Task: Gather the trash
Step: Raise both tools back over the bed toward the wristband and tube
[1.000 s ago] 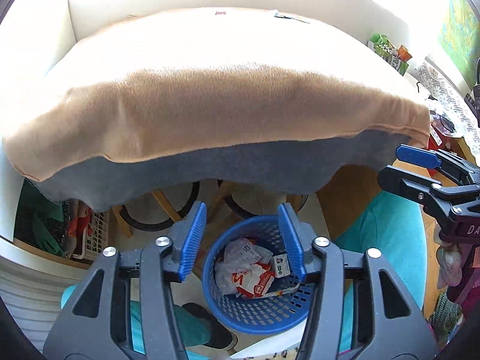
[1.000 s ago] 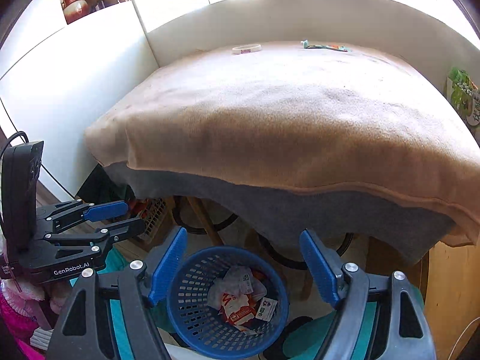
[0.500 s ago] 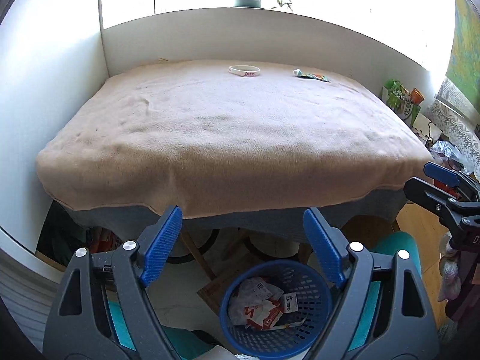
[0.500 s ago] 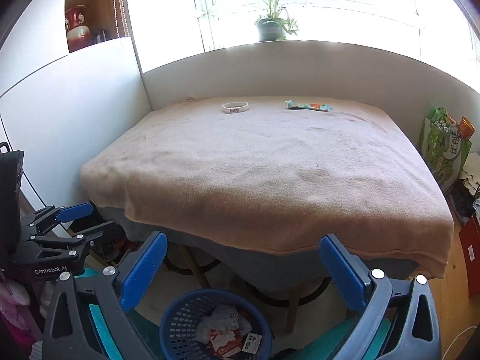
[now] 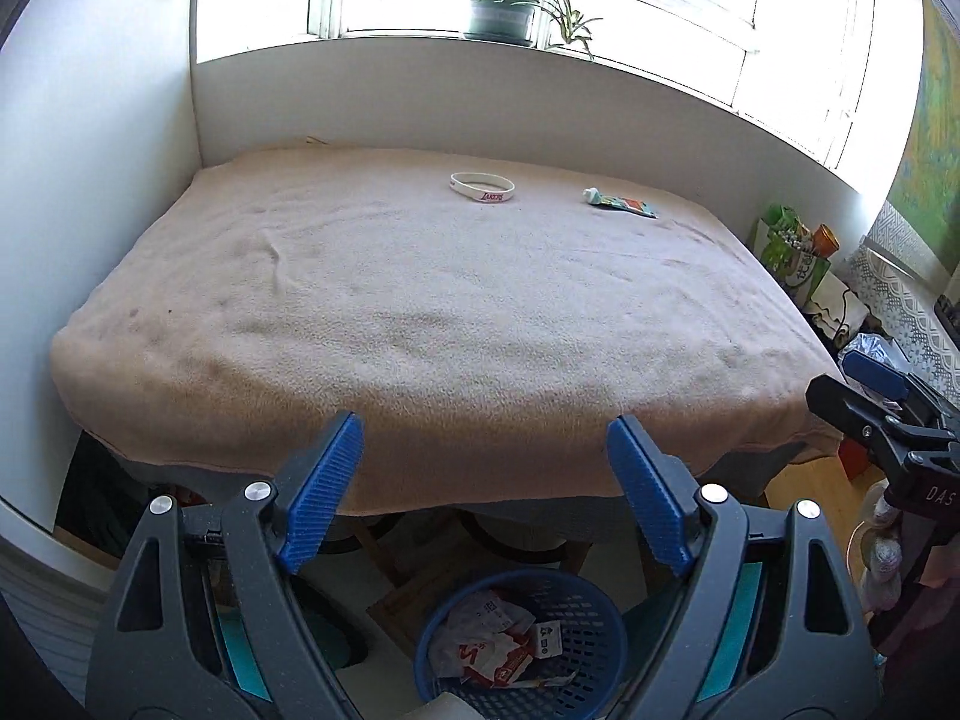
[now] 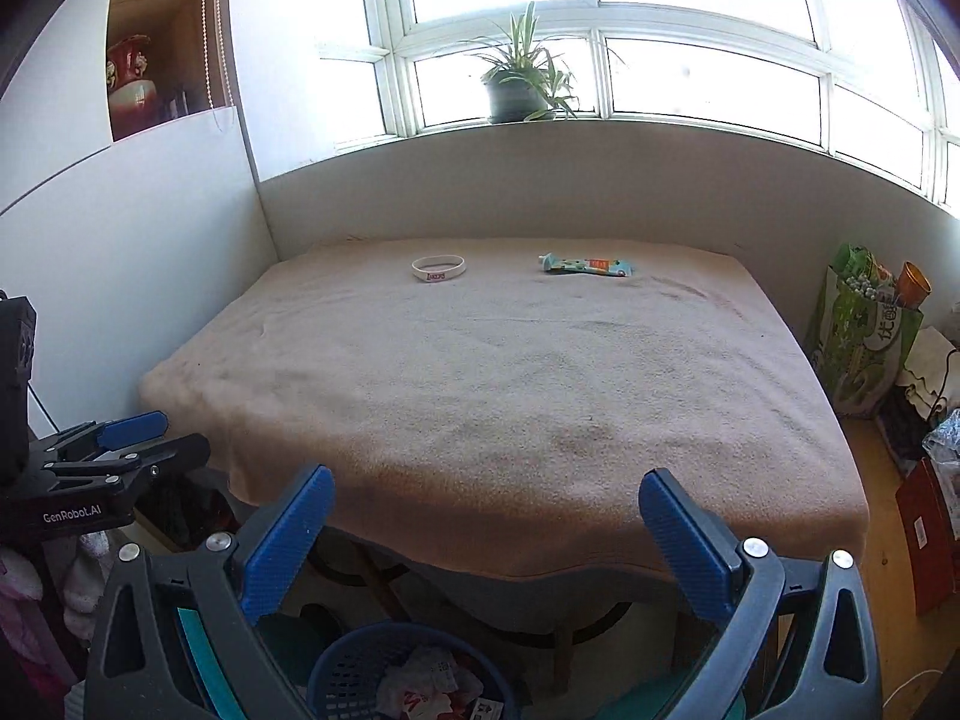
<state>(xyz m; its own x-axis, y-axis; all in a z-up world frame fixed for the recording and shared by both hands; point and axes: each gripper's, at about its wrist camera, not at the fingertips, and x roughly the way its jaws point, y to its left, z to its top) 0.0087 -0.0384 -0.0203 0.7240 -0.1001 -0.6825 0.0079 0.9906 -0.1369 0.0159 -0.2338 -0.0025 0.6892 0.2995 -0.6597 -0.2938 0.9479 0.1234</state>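
Observation:
A blue basket [image 5: 606,642] holding crumpled paper trash [image 5: 486,642] stands on the floor in front of the table; it also shows in the right wrist view [image 6: 354,678]. A crumpled tube wrapper [image 5: 621,204] [image 6: 585,266] and a white wristband [image 5: 482,187] [image 6: 439,267] lie at the far end of the tan cloth-covered table [image 5: 450,312]. My left gripper [image 5: 483,456] is open and empty above the basket at the table's near edge. My right gripper [image 6: 486,510] is open and empty, beside it.
A wall panel [image 6: 120,240] bounds the table on the left and a low wall with a potted plant [image 6: 522,84] at the back. A green bag [image 6: 864,330] and clutter stand on the floor at the right. Chair legs show under the table.
Both grippers have risen from over the basket and tilted up toward the table top. Their jaws have opened wider. The wristband and wrapper came into full view.

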